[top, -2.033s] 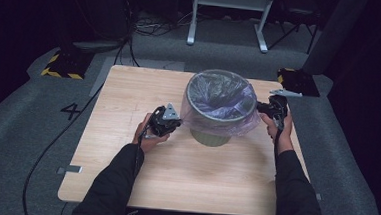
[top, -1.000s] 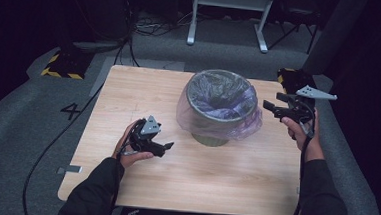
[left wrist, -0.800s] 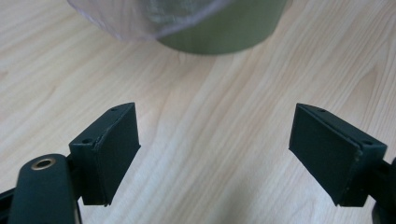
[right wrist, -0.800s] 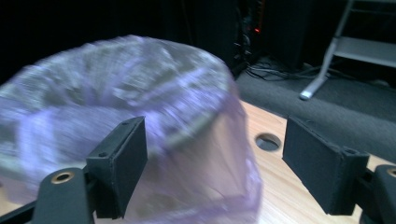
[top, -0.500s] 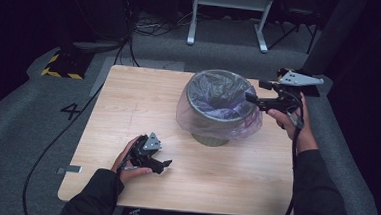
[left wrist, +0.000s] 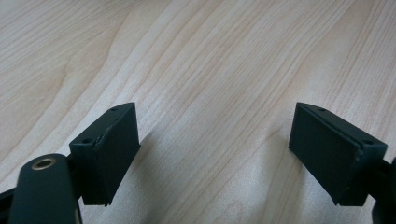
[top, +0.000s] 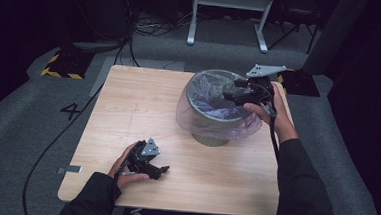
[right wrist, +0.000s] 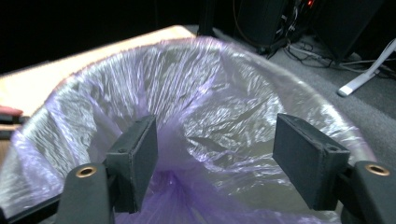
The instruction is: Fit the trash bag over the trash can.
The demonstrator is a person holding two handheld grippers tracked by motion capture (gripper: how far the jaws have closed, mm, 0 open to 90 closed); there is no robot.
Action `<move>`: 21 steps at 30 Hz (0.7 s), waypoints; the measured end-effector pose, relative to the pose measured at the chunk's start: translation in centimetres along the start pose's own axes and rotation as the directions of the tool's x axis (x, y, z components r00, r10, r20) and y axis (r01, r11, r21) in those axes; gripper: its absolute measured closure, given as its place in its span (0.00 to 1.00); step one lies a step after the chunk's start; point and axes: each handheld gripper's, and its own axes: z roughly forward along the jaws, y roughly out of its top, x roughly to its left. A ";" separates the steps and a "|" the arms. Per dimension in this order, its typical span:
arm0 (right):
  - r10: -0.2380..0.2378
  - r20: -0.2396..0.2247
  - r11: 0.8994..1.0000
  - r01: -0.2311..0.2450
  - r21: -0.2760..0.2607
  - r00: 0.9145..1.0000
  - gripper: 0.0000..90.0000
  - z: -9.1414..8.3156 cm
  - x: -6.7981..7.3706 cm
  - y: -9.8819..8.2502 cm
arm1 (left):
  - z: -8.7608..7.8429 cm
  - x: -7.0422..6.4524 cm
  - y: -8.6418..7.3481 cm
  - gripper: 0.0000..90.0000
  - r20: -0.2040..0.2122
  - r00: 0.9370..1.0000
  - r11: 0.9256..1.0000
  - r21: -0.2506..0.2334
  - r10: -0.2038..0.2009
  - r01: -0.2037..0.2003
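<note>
The right gripper point(top: 231, 95) has moved over the bin point(top: 217, 105) in the middle of the tabletop point(top: 143, 104). Its fingers, just closing a little, are apart, near the purple bag point(right wrist: 205, 116). The left gripper point(top: 160, 172) has dropped low, fingers apart, empty. The bag work seems next.

Bin base: the hanging purple bag point(top: 212, 123) covers most of the bin's point(top: 211, 138) outer wall, leaving a low strip showing.
Bin floor: hidden under crumpled liner in the right gripper view.
Right gripper point(top: 231, 95): the hand point(top: 266, 104) covers its body.
Person: cut off at the near edge; sleeves point(top: 301, 194) show.
Far room: too dark to read.
</note>
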 end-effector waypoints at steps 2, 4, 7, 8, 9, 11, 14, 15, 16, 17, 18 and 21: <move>-0.009 0.005 0.999 0.009 0.034 1.000 0.35 0.5 0.0 0.0 | 0.0 0.0 0.0 0.17 0.002 1.000 1.000 0.003 -0.004 0.004; -0.015 0.006 0.998 0.015 0.064 1.000 0.35 1.0 0.0 0.0 | 0.0 0.1 0.0 0.17 0.005 1.000 1.000 0.006 -0.012 0.012; -0.006 -0.014 0.995 0.007 0.098 1.000 0.35 1.5 0.0 -0.2 | 0.0 0.1 0.0 0.17 0.008 1.000 1.000 0.006 -0.013 0.013; -0.010 -0.013 0.994 0.011 0.113 1.000 0.36 1.7 0.0 -0.3 | 0.0 0.2 0.0 0.17 0.009 1.000 1.000 0.006 -0.012 0.012; -0.014 -0.015 0.992 0.015 0.128 1.000 0.35 1.9 0.0 -0.4 | 0.0 0.2 0.0 0.17 0.012 1.000 1.000 0.007 -0.014 0.014; -0.021 -0.023 0.987 0.025 0.156 1.000 0.35 2.3 0.2 -0.6 | 0.0 0.2 0.0 0.16 0.013 1.000 1.000 0.009 -0.012 0.012; -0.039 -0.028 0.981 0.043 0.189 0.999 0.35 2.8 0.4 -0.7 | 0.0 0.2 0.0 0.16 0.013 1.000 1.000 0.009 -0.012 0.012; -0.039 -0.029 0.981 0.044 0.190 0.999 0.35 2.8 0.4 -0.7 | 0.0 0.2 0.0 0.16 0.013 1.000 1.000 0.009 -0.012 0.012; -0.035 -0.030 0.981 0.040 0.188 0.999 0.35 2.8 0.4 -0.7 | 0.0 0.2 0.0 0.16 0.013 1.000 1.000 0.009 -0.012 0.012; -0.033 -0.031 0.980 0.038 0.197 0.999 0.35 2.8 0.4 -0.7 | 0.0 0.2 0.0 0.16 0.013 1.000 1.000 0.009 -0.012 0.012; -0.038 -0.030 0.976 0.043 0.212 0.999 0.35 2.9 0.4 -0.7 | 0.0 0.2 0.0 0.16 0.014 1.000 1.000 0.009 -0.012 0.012; -0.041 -0.033 0.969 0.048 0.244 0.999 0.35 3.1 0.4 -0.5 | 0.0 0.2 0.0 0.16 0.013 1.000 1.000 0.011 -0.011 0.011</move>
